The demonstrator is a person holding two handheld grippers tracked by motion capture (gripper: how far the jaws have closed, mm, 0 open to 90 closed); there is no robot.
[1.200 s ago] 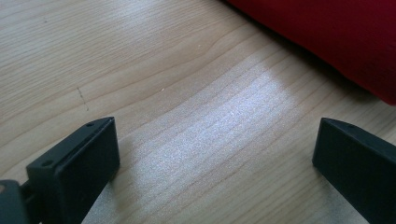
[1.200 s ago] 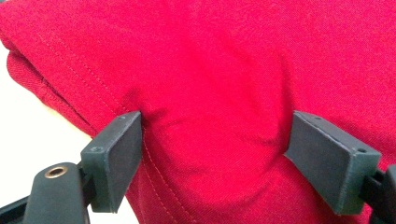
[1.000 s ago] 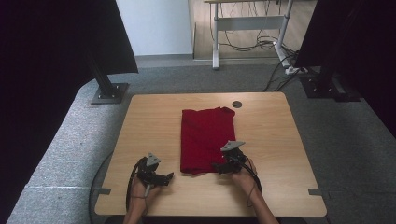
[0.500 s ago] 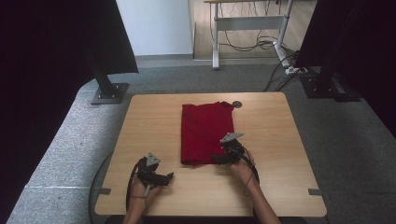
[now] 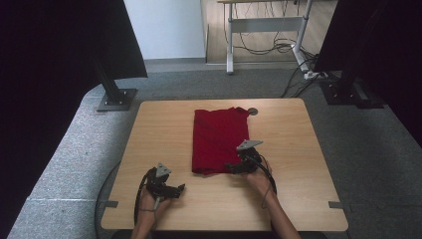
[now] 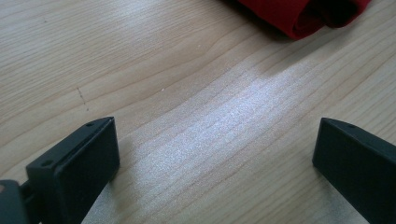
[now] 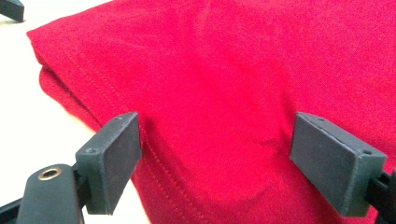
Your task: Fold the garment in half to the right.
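The folded red cloth [image 5: 220, 140] is occupying the middle of the worktop [image 5: 149, 134], leaving bare wood running free along its left and right sides. The right tongs [image 5: 234, 167] are standing wide apart over the cloth's near right corner, blocking that approach. The left tongs [image 5: 180, 188] are gaping over bare wood near the front edge, just short of the cloth's near left corner.

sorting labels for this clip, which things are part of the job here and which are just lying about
In the job:
- folded red cloth
- right tool, jaws open over the cloth's near edge
- left tool, open above bare table

Lying about:
- round dark disc by the cloth's far corner
- desk frame and cables behind
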